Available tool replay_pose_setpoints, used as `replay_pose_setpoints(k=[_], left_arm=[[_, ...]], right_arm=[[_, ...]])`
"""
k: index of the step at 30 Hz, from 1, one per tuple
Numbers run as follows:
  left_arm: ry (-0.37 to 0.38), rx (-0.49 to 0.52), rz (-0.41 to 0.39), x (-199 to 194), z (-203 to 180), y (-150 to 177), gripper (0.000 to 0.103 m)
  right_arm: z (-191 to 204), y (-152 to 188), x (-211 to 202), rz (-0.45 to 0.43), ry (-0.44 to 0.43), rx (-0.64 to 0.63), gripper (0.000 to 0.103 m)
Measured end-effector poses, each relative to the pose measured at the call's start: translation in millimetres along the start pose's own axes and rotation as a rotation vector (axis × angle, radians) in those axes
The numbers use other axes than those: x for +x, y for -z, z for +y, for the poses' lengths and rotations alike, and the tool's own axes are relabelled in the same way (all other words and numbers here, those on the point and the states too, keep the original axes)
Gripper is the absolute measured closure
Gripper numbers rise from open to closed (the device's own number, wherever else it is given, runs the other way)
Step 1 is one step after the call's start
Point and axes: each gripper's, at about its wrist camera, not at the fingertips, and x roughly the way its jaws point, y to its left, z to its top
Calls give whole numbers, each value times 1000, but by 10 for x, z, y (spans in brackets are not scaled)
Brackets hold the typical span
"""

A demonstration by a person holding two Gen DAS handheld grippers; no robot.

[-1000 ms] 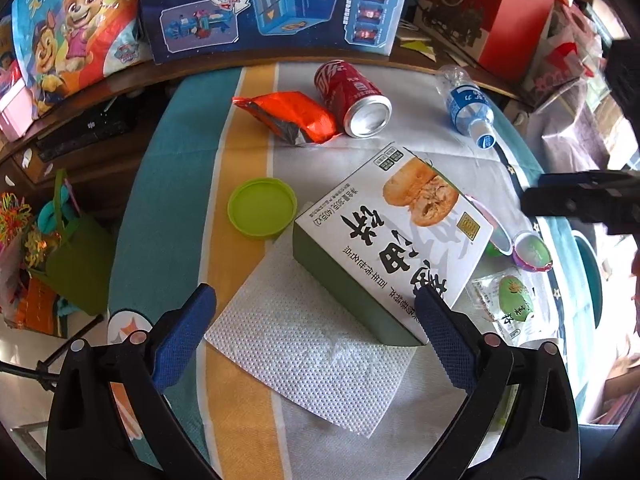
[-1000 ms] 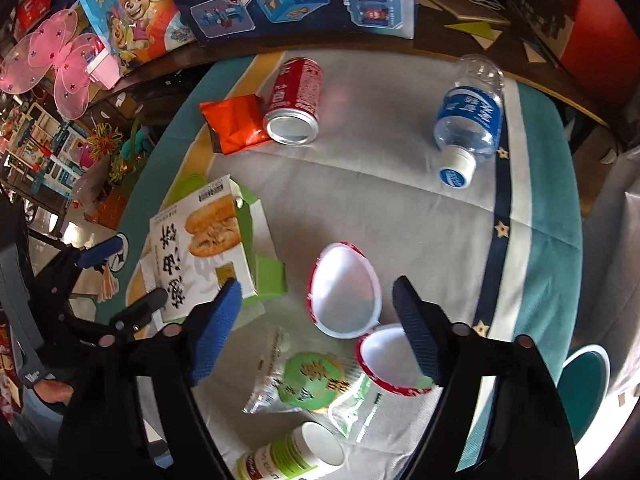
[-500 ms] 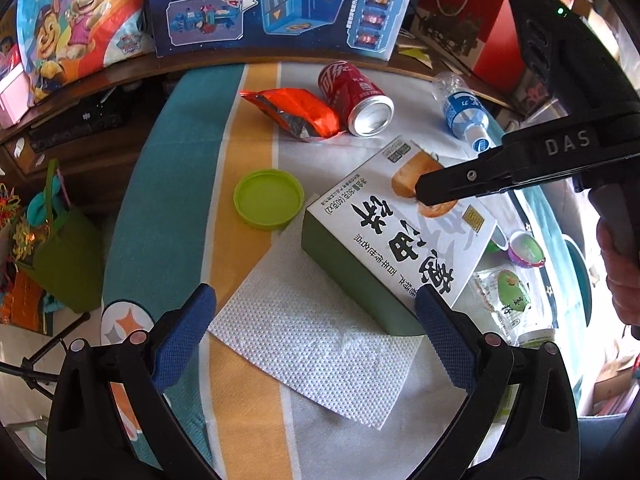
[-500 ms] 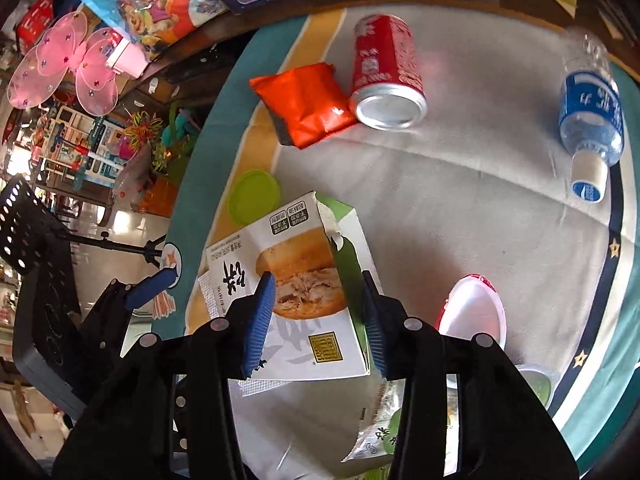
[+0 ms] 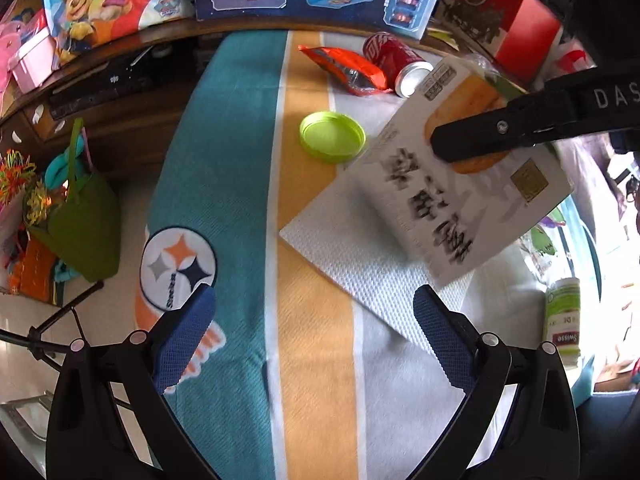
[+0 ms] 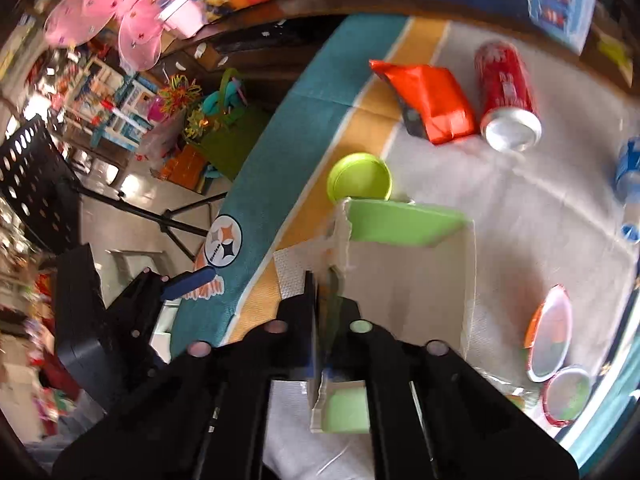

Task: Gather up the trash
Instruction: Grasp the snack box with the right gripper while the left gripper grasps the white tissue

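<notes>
Since right gripper [image 6: 320,284] pinches only torn wall of food box [image 5: 472,184], box may twist, slip. Left gripper [image 5: 316,328] wide, empty, over paper towel [image 5: 360,248].

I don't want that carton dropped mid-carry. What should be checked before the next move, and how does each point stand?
1. Right hand-held gripper shut on the white and green cardboard food box: ok, clamped on one torn wall.
2. Box lifted off the white paper napkin: ok, tilted and blurred.
3. Grip security: cannot tell; thin edge hold only.
4. Left hand-held gripper free: ok, open, holding nothing.
5. Trash container in view: not ok, none visible.
6. Red soda can and round green plastic lid collected: not ok.
</notes>
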Motion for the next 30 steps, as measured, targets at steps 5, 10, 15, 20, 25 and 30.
replay_pose_setpoints(k=[5,10,15,20,25,30], left_arm=[[50,47,-4,4,-64,15,4],[64,144,10,208,-311,-85,4],[63,256,59,440,-631,-93,4],[1,287,25,472,-805,-26,7],[-15,262,4,357,-869,-22,54],[-5,210,15,330,-913,19,98]], right_arm=[[-77,38,-361,-80,30,22,102],[-381,242,-683,-126,39,122,102],[-681,506,-890,-144,60,209,102],[-881,700,-958,-157,52,265,102],[-987,789,-990,-185,26,299,102],[-1044,883,-1077,-209,6,306,102]])
